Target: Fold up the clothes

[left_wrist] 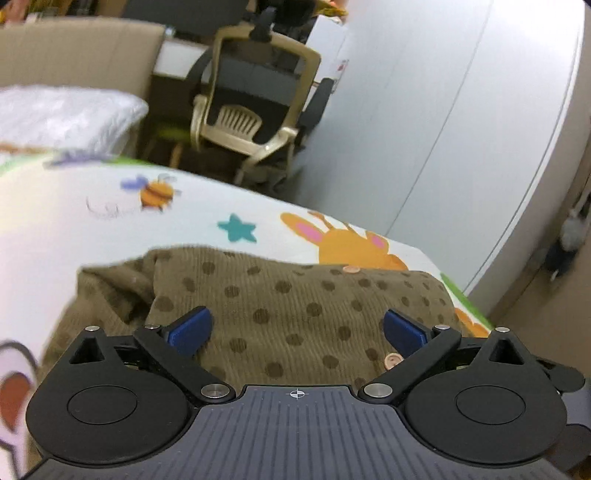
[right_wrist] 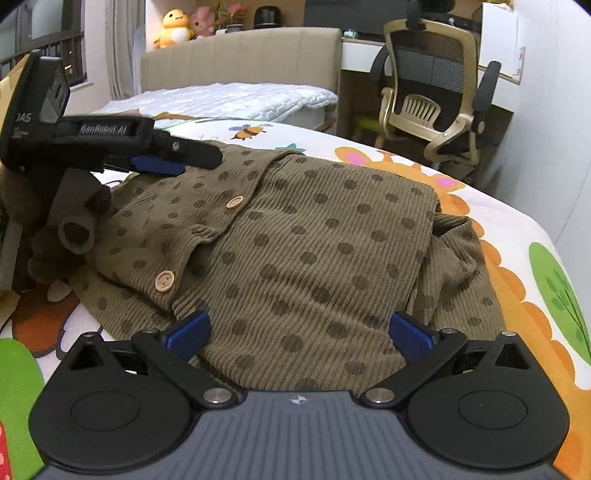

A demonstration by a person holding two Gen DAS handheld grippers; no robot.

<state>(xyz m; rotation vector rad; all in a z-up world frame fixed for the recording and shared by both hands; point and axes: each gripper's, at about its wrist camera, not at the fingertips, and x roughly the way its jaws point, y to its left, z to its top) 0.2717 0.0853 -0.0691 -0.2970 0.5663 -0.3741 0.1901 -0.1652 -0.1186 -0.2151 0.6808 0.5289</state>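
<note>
An olive-brown dotted corduroy cardigan point(right_wrist: 314, 240) with wooden buttons point(right_wrist: 165, 280) lies partly folded on a cartoon-print bed sheet point(right_wrist: 517, 236). My right gripper point(right_wrist: 299, 332) is open, its blue pads just above the cardigan's near hem. My left gripper point(left_wrist: 297, 328) is open over the same cardigan point(left_wrist: 280, 306), holding nothing. In the right wrist view the left gripper point(right_wrist: 162, 164) hovers over the cardigan's far left corner, near the collar.
A beige office chair point(right_wrist: 436, 99) stands beyond the bed by a white wall point(left_wrist: 443, 110). A white pillow point(right_wrist: 229, 99) and padded headboard point(right_wrist: 240, 55) lie at the far end. Plush toys point(right_wrist: 173, 33) sit on a shelf behind.
</note>
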